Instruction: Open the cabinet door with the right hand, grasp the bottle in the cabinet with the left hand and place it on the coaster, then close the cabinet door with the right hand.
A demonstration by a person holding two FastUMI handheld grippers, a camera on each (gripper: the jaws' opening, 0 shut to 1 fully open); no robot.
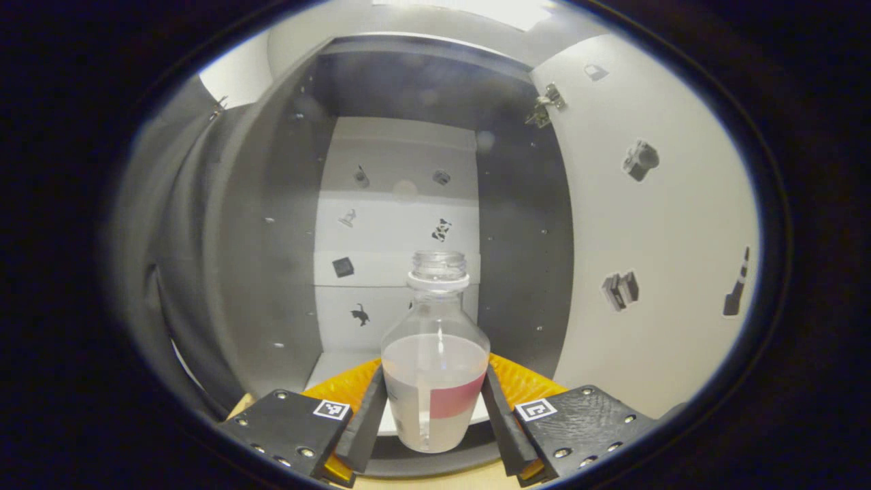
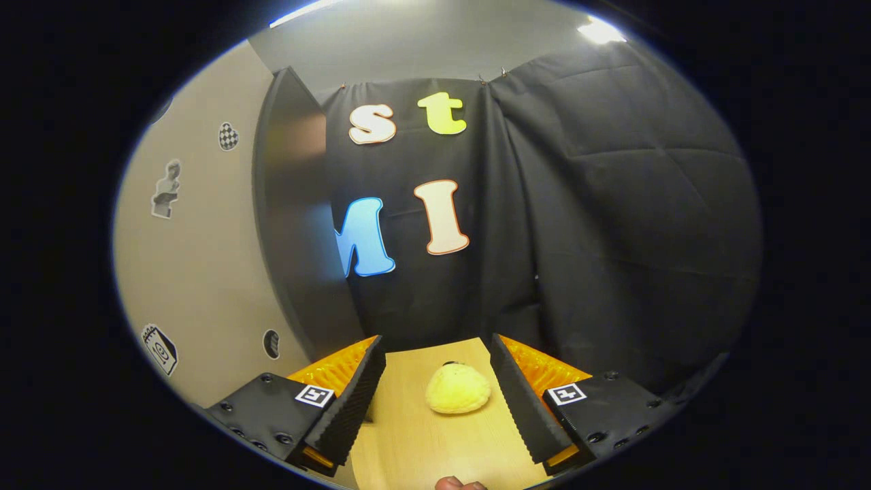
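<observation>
The bottle, uncapped and partly filled with a pale liquid, is seen in the left gripper view standing upright at the front edge of the cabinet, whose door is swung wide open to the right. The bottle is flanked low on its body by the two fingers of the left gripper; the pads appear to lie against its sides, so the claw is judged to be clenched on the bottle, though a thin gap cannot be ruled out. The step in hand is therefore judged to be the grasp of the bottle inside the cabinet. For the next move, a firm hold would be called for, and the bottle would have to be kept upright as it is drawn out, since no cap is fitted and the liquid could spill. The coaster cannot be made out. In the right gripper view the right gripper is held with its fingers spread and nothing between them, above a wooden table on which a small yellow soft toy lies; the door edge is seen to its left.
</observation>
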